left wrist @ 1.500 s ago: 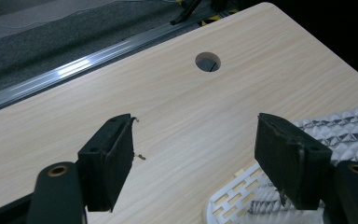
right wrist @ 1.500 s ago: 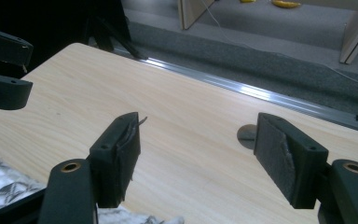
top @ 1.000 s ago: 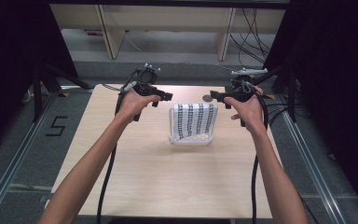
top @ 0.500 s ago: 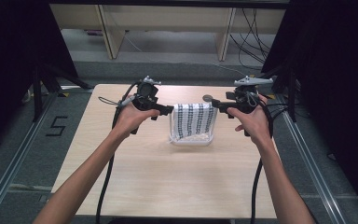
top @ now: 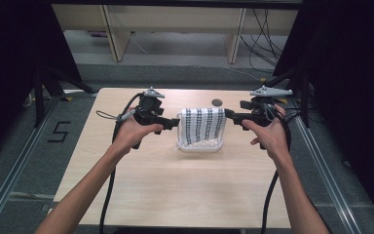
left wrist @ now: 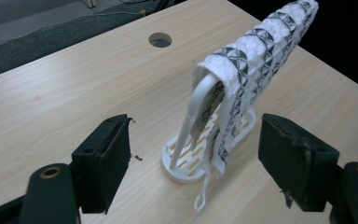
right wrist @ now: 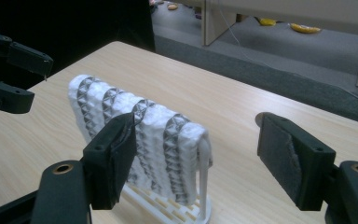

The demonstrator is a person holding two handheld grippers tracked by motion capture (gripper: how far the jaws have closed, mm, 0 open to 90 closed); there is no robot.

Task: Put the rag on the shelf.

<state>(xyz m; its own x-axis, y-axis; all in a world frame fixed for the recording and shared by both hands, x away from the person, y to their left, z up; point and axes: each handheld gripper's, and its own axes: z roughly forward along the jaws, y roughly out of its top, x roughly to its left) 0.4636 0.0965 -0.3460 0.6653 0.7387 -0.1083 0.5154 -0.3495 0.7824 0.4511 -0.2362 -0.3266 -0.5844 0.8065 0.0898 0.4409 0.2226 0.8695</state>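
A pale wooden table point(top: 185, 190) carries a white slatted rack point(left wrist: 186, 161) draped with a patterned cloth point(top: 202, 124).

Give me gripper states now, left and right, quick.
Left gripper: open, holding nothing, by the towel.
Right gripper: open, holding nothing.

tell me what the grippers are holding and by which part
Nothing is held. The left hand-held gripper and the right hand-held gripper are both open, one at each end of the towel draped over its rack.
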